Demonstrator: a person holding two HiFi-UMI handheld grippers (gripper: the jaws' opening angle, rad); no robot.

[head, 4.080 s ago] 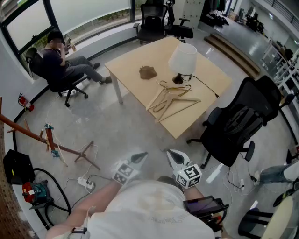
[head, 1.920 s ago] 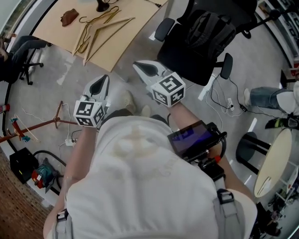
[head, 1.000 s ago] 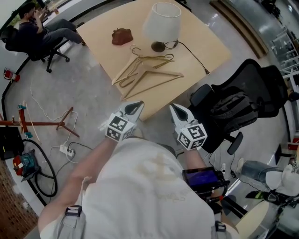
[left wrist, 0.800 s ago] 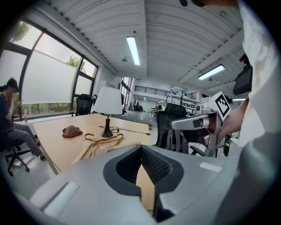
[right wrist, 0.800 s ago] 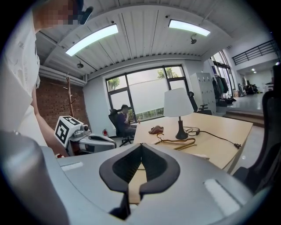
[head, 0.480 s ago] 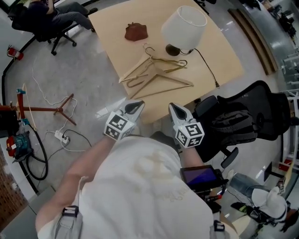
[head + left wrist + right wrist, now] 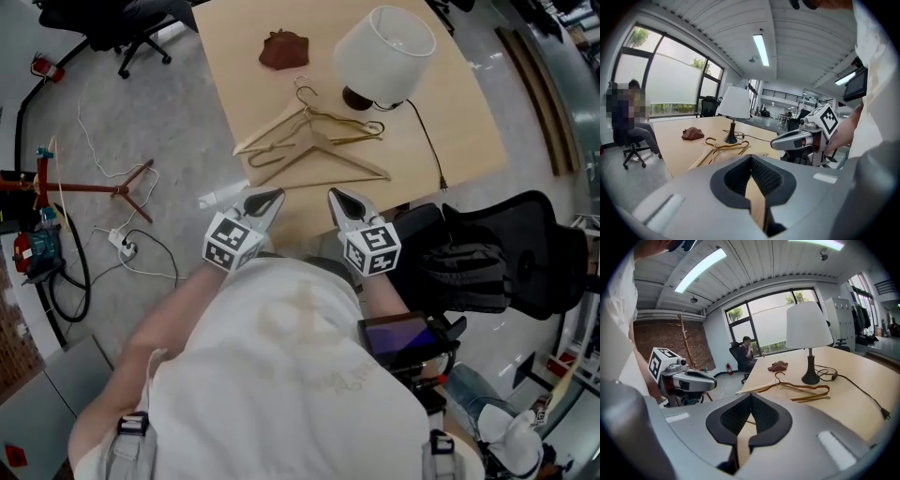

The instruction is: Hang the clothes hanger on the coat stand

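While both tools hang at the near edge of the table [image 7: 459, 131], the L gripper [image 7: 265, 197] and R gripper [image 7: 334, 197] are each clenched tight w/ nothing between the jaws. Just past them the wooden hangers [image 7: 314, 150] lie piled on the tabletop, untouched. Behind: a lamp [image 7: 384, 47] & a small brown item [image 7: 283, 49]. The coat stand [image 7: 89, 187] is well off to the left, on the floor.

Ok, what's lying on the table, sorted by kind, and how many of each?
Lamp: 1
Brown lump: 1
Clothes hangers: at least 2; they overlap, so the exact number is unclear
Total: at least 4
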